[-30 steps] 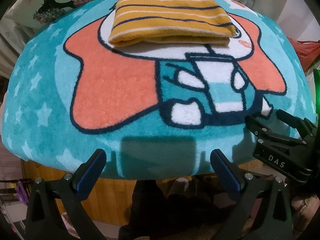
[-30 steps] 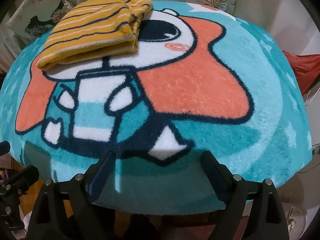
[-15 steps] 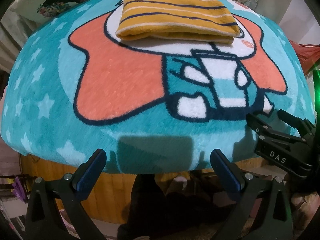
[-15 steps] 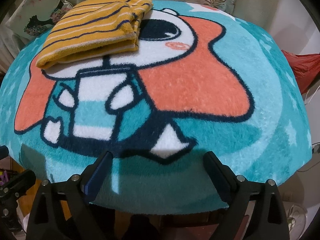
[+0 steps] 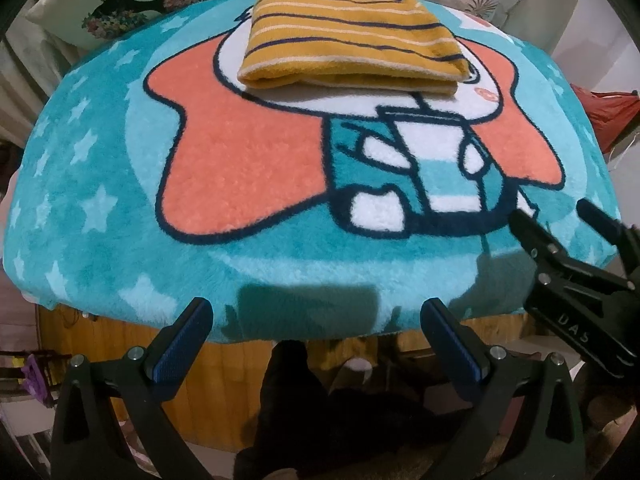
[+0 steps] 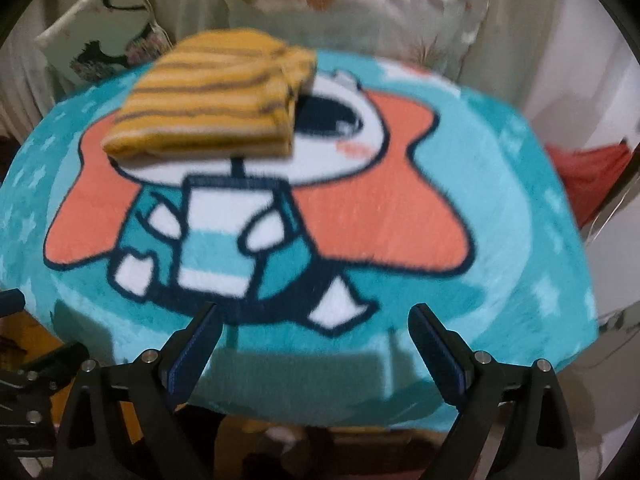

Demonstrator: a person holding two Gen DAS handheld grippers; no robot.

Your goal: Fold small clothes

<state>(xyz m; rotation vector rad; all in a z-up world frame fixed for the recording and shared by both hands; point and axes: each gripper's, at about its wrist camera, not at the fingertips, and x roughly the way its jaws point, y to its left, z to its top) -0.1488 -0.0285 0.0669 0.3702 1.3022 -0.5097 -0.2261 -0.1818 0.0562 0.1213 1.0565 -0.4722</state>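
- While the room behind was only partly visible, it showed pale printed cushions [image 5: 132, 12] along the back and something red [image 5: 604, 112] at the right edge.
- Under everything lay a teal plush blanket [image 5: 100, 184] with a cartoon figure and white stars, draped over a wooden table [image 5: 224, 364] whose front showed below the blanket's near edge.
- On the far part of the blanket rested the yellow striped garment [image 5: 344, 44] — folded into a compact rectangle, well apart from both tools.
- The left gripper [image 5: 316, 344] hung at the near edge with its jaws spread wide and nothing between them.
- The right gripper [image 6: 316, 344] was also released and empty; its view was blurred.
- I judged the folding of this piece finished — the next move probably called for setting it aside or fetching another item, but no other garment was visible.
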